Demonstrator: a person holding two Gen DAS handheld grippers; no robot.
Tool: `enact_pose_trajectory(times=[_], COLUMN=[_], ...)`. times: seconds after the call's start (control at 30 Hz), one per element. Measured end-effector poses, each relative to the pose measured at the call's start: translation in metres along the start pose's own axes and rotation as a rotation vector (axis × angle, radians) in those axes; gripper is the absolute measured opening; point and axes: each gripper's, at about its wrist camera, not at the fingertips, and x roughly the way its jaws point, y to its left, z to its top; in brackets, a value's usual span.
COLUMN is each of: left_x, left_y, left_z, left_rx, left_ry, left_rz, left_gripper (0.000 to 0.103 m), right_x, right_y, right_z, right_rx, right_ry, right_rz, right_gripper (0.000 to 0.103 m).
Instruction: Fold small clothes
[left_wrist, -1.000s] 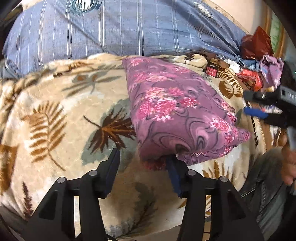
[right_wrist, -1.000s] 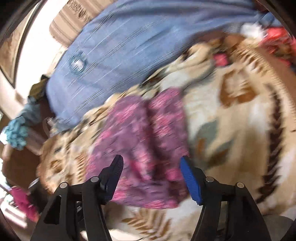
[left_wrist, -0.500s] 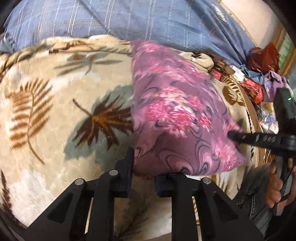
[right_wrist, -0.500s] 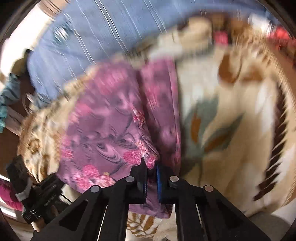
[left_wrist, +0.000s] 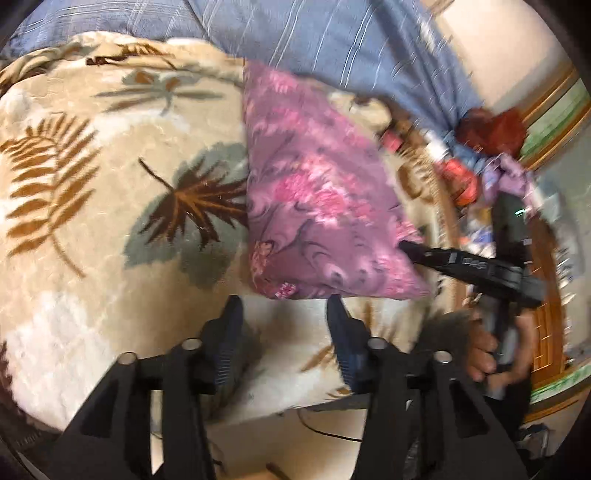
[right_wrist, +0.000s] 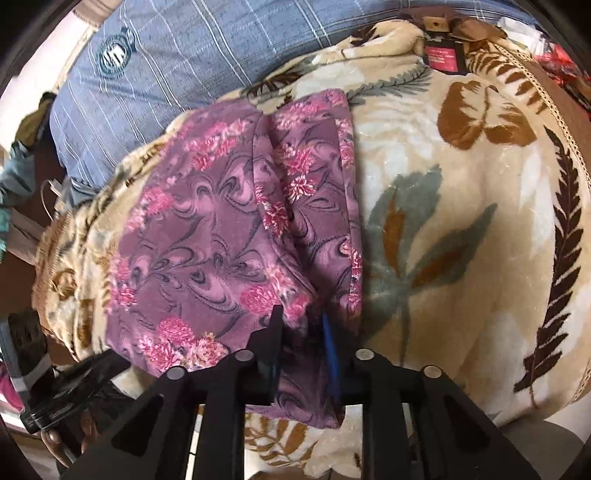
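Currently left gripper (left_wrist: 284, 325) released, clear at the purple garment's (right_wrist: 236, 236) 6 o'clock; right gripper (right_wrist: 301, 345) pinching its near hem, probably steadying the fold.

Supporting surface: a plush cream blanket (right_wrist: 461, 206) printed with brown and grey-green leaves, spread over a bed. Directly on it lies a folded purple floral garment (right_wrist: 221, 236), reaching the near edge. A blue striped sheet (right_wrist: 192, 62) covers the far side. A heap of mixed clothes (left_wrist: 491, 155) lies far right in the left wrist view.
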Motion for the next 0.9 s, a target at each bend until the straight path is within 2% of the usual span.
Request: enact_pose_trajectory(times=[0.1,0.17,0.23,0.33,0.4,0.47,0.5,0.53,0.57,0.63,0.7,0.73,0.9], left_x=[-0.013,-0.011,-0.003,0.015,0.034,0.060,0.069,0.074,0.077,0.074,0.075,0.076,0.083], left_y=[0.006,0.012,0.016,0.015,0.013,0.018,0.025,0.032,0.043,0.050,0.048,0.045,0.028], left_z=[0.004,0.015,0.029,0.053,0.064,0.064,0.059,0.053,0.046,0.041,0.042,0.043,0.046], left_rx=[-0.038,-0.072,-0.100,-0.101,-0.095,-0.117,-0.147,-0.187,-0.244,-0.282,-0.265,-0.259,-0.200], left_ry=[-0.028,-0.023,-0.004,0.045,0.106,0.185,0.197,0.202,0.192,0.180,0.187,0.186,0.176], left_rz=[-0.017,-0.023,-0.039,-0.066,-0.089,-0.137,-0.164,-0.191,-0.256,-0.298,-0.303,-0.300,-0.290], left_gripper=[0.055,0.055,0.055,0.056,0.063,0.066,0.074,0.076,0.076,0.076,0.076,0.076,0.075], right_x=[-0.008,-0.020,-0.028,-0.030,-0.033,-0.032,-0.029,-0.024,-0.015,0.001,0.023,0.027,0.023], right_y=[0.007,0.009,0.011,0.013,0.018,0.026,0.026,0.026,0.021,0.009,-0.005,-0.008,-0.010], right_z=[0.005,0.011,0.018,0.036,0.054,0.073,0.080,0.083,0.084,0.077,0.071,0.071,0.079], right_rx=[-0.011,-0.005,-0.003,0.020,0.026,-0.004,-0.016,-0.018,-0.004,0.026,0.067,0.072,0.104], right_ry=[-0.052,-0.107,-0.155,-0.142,-0.152,-0.173,-0.184,-0.193,-0.201,-0.209,-0.115,-0.088,-0.078], right_rz=[0.020,0.052,0.087,0.105,0.113,0.117,0.127,0.135,0.145,0.157,0.099,0.109,0.219], right_gripper=[0.039,0.057,0.067,0.068,0.068,0.068,0.068,0.068,0.068,0.069,0.070,0.070,0.070])
